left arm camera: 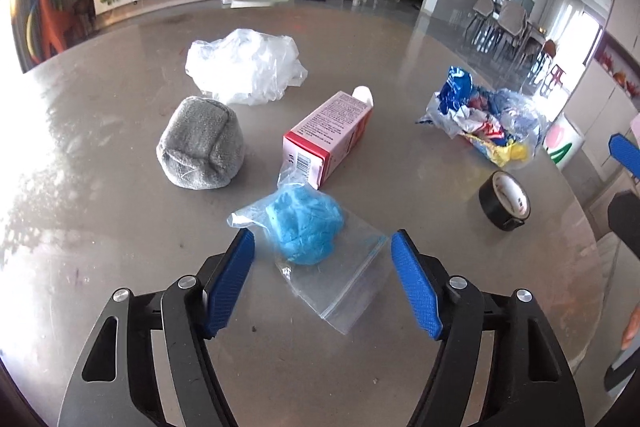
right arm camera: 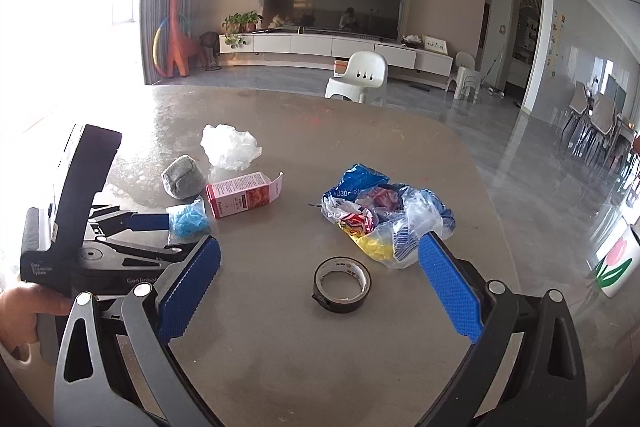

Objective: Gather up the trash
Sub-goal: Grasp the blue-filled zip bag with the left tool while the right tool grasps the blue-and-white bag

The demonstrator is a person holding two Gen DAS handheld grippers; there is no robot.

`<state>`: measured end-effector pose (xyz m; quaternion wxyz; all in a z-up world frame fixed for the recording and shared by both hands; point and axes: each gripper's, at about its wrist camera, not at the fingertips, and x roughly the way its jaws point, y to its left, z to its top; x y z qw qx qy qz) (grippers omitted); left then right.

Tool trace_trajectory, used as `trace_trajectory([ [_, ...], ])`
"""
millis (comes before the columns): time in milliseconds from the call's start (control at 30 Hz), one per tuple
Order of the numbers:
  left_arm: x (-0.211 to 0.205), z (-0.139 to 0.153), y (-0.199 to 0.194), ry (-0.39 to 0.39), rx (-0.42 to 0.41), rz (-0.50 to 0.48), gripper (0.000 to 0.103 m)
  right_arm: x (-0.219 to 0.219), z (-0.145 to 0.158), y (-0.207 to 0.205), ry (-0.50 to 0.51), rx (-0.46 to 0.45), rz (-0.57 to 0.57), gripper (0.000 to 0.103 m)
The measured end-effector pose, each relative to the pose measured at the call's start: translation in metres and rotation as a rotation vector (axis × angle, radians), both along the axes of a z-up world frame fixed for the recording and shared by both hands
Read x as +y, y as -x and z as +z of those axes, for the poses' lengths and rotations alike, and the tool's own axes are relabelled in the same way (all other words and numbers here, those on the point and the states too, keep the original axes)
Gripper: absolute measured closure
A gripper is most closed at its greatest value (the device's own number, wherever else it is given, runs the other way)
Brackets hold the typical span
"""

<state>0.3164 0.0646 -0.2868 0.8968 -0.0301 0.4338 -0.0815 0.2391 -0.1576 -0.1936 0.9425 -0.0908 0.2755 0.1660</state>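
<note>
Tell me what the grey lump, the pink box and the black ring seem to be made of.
Grey lump: probably knitted or fleecy cloth, matte, with folds and seams. Pink box: printed cardboard, slightly glossy, crisp edges, open end flap. Black ring: likely a tape roll, shiny black outside, pale core inside.
</note>
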Motion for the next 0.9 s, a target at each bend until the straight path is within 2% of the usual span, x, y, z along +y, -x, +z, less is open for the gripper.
trace_trajectory([
  [33, -0.001, 0.0, 0.0, -0.007, -0.001, -0.005, 0.043, 0.0, 0.0, -0.001, 0.002, -0.001, 0.0, 0.004],
  [67, -0.002, 0.0, 0.0, -0.006, -0.004, -0.013, 0.07, 0.0, 0.0, -0.001, 0.004, -0.001, 0.0, 0.004],
  [100, -0.001, 0.001, 0.001, 0.001, -0.004, -0.022, 0.073, -0.001, -0.001, -0.002, 0.005, 0.001, 0.0, 0.004],
  [233, -0.004, 0.007, 0.006, 0.006, -0.02, -0.038, 0.075, -0.005, -0.004, -0.009, 0.008, 0.009, -0.015, 0.004],
  [367, -0.011, 0.024, 0.016, -0.045, -0.079, -0.052, 0.075, -0.011, -0.009, -0.021, 0.013, 0.016, -0.037, 0.004],
  [600, -0.017, 0.048, 0.019, -0.042, -0.125, -0.051, 0.076, -0.02, -0.011, -0.061, 0.027, -0.002, -0.101, 0.004],
  [900, -0.029, 0.05, 0.01, -0.057, -0.132, -0.058, 0.076, -0.026, -0.024, -0.093, 0.021, 0.036, -0.12, 0.004],
])
